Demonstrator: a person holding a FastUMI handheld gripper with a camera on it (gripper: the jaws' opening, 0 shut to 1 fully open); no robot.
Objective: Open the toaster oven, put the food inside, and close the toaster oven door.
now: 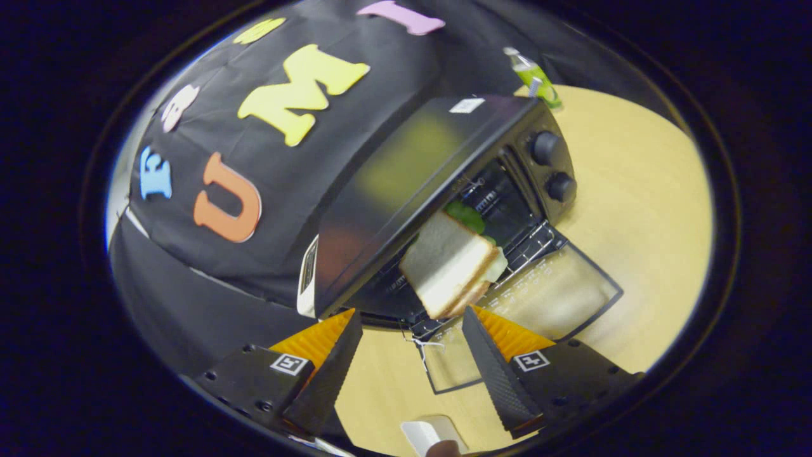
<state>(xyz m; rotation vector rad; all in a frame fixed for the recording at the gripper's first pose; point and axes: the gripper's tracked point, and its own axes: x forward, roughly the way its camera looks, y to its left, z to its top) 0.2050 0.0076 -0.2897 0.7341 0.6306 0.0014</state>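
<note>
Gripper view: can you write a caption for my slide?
Open gripper just short of a sandwich on the open toaster oven rack.

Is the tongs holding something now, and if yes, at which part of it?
Nothing is held. The tongs stand open with their fingers apart, and the sandwich lies just ahead of them on the rack of the open toaster oven, touching neither finger.

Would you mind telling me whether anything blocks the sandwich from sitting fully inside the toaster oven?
Nothing visible does. The sandwich rests on the wire rack at the toaster oven mouth, the door lies flat open, and the open gripper sits just short of it.
</note>
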